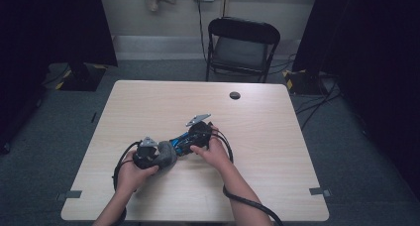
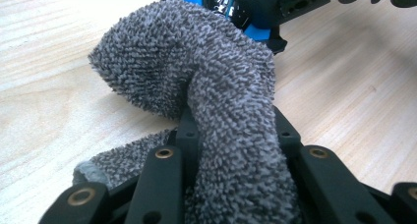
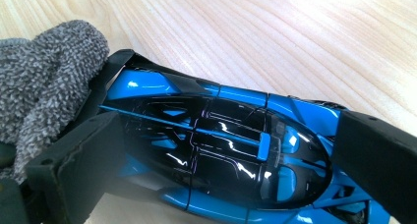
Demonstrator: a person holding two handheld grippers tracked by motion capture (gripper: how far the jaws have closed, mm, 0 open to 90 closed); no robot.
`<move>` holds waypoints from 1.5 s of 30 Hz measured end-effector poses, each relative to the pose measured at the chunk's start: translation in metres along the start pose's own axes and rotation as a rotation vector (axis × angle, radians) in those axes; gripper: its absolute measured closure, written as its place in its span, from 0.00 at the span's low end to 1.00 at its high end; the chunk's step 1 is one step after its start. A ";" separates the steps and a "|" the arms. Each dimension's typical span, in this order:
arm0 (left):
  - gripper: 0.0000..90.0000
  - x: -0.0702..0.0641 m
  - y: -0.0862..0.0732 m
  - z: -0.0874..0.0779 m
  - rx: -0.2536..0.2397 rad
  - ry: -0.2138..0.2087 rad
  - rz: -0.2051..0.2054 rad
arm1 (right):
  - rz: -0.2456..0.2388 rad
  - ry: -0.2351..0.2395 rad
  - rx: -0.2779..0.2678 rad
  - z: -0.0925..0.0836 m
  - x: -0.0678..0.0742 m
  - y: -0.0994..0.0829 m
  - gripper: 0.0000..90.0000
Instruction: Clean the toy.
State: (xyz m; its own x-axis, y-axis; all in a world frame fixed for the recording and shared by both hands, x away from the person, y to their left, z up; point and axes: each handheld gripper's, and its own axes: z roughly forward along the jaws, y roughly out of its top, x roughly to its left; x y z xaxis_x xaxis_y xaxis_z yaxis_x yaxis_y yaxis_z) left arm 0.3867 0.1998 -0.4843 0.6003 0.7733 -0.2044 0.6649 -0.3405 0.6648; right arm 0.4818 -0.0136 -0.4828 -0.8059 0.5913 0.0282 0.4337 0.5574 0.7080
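Clamping a grey terry cloth (image 2: 231,116) between its jaws, the left gripper (image 1: 154,154) presses it against the blue toy car (image 3: 221,155) — gripped across its body by the right gripper (image 1: 198,133) — toward the table's (image 1: 277,137) near edge, around mid-width.

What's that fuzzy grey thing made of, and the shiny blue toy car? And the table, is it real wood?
The grey cloth looks like looped terry or microfibre: a soft, nubby pile that folds limply.
The blue toy car seems glossy painted plastic or die-cast metal; sharp highlights run across its black and blue shell, but the look leaves it open.
The table shows pale wood grain, very even and matte, so possibly laminate.
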 end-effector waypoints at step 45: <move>0.74 -0.037 0.013 -0.005 0.035 -0.154 0.119 | 0.002 0.000 -0.020 0.000 0.000 -0.002 0.00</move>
State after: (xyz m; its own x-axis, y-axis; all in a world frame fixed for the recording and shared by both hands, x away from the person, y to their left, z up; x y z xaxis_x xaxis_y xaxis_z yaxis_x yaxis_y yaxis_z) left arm 0.3712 0.1692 -0.4641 0.7345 0.6366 -0.2350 0.5989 -0.4451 0.6658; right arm 0.4806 -0.0146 -0.4844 -0.8049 0.5926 0.0300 0.4277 0.5444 0.7216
